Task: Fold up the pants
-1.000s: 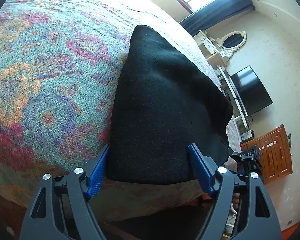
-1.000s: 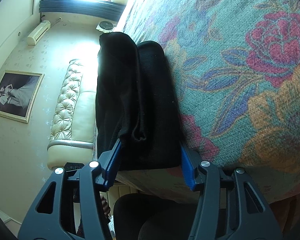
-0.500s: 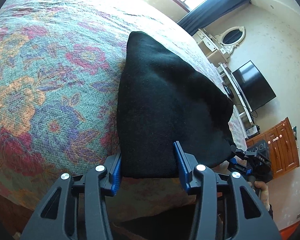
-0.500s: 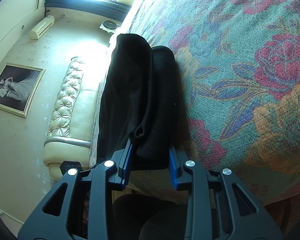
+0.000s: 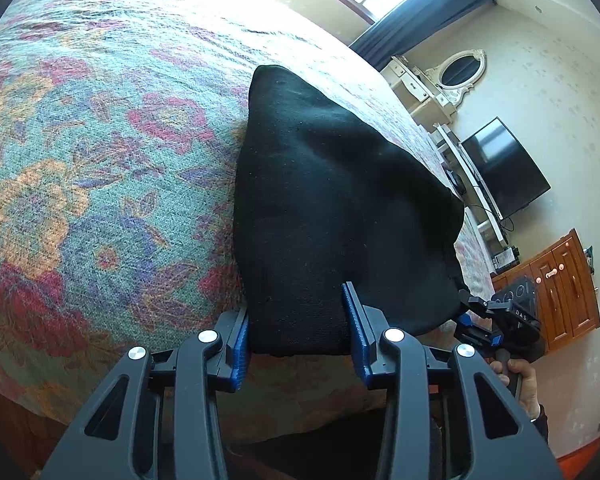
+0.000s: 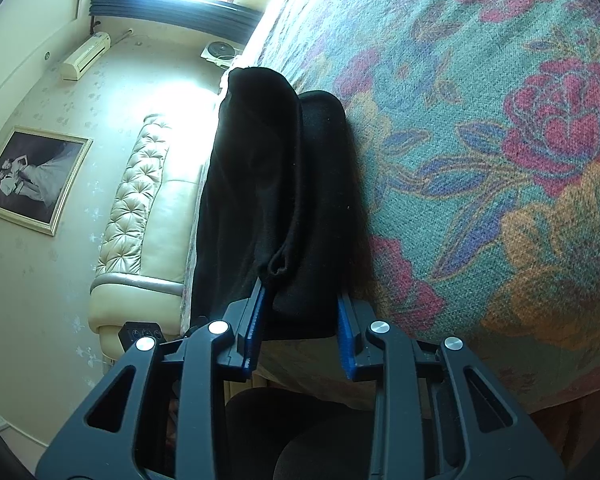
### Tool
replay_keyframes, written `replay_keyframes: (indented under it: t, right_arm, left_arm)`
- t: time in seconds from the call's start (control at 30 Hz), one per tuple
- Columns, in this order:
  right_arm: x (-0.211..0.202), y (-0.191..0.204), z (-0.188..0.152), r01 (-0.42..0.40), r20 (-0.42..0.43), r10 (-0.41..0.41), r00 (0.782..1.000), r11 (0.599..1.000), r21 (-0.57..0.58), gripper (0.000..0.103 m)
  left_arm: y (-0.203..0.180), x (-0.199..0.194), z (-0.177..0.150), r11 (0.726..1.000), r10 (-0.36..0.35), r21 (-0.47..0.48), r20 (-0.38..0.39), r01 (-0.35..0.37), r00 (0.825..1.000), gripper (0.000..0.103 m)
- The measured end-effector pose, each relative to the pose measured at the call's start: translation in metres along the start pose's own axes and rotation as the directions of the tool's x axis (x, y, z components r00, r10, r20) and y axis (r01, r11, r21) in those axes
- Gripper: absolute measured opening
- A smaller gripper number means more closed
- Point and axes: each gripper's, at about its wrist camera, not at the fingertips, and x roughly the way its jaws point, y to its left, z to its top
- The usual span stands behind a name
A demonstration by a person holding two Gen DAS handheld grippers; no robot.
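Since a moment ago both pairs of jaws have narrowed onto the near hem of the folded black knit pants [image 5: 340, 208]: our left gripper [image 5: 296, 332] went from wide to a partial gap, its blue ribbed pads [image 5: 354, 328] now flanking and seemingly touching the cloth edge, though we cannot tell whether they pinch it. Our right gripper [image 6: 300, 320] sits likewise, half open, pads [image 6: 256, 324] on either side of the thick rolled hem, grip uncertain. We see the pants lying flat in a tapered stack at the near edge of the bed, on a woven floral bedspread [image 5: 100, 184] of teal, red and orange. Around it stand a cream tufted leather headboard [image 6: 140, 200], a framed photograph [image 6: 32, 180], a black flat television [image 5: 504, 168], an oval white-framed mirror [image 5: 460, 74] and a wooden cabinet [image 5: 560, 284].
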Motion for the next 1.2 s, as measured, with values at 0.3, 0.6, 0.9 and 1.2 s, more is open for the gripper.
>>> replay_keyframes:
  t: [0.3, 0.6, 0.9, 1.2]
  right_arm:
    - [-0.004, -0.007, 0.004, -0.009, -0.002, 0.009, 1.0, 1.0, 0.008, 0.03]
    - [-0.006, -0.014, 0.008, -0.018, -0.013, 0.018, 1.0, 1.0, 0.023, 0.031]
    - [-0.015, -0.03, 0.012, -0.039, -0.005, 0.04, 0.999, 0.995, 0.094, 0.047]
    - [-0.043, -0.019, 0.034, 0.014, 0.093, -0.02, 0.995, 0.997, 0.072, 0.076]
  left_arm:
    - [-0.002, 0.0, 0.0, 1.0, 0.002, 0.006, 0.002, -0.002, 1.0, 0.039]
    - [-0.003, 0.001, 0.001, 1.0, 0.016, 0.022, -0.011, -0.015, 1.0, 0.043]
    - [-0.008, 0.005, 0.0, 0.995, 0.078, 0.06, -0.016, -0.077, 0.997, 0.063]
    - [-0.007, 0.002, 0.008, 0.991, 0.117, 0.065, -0.051, -0.114, 0.992, 0.076]
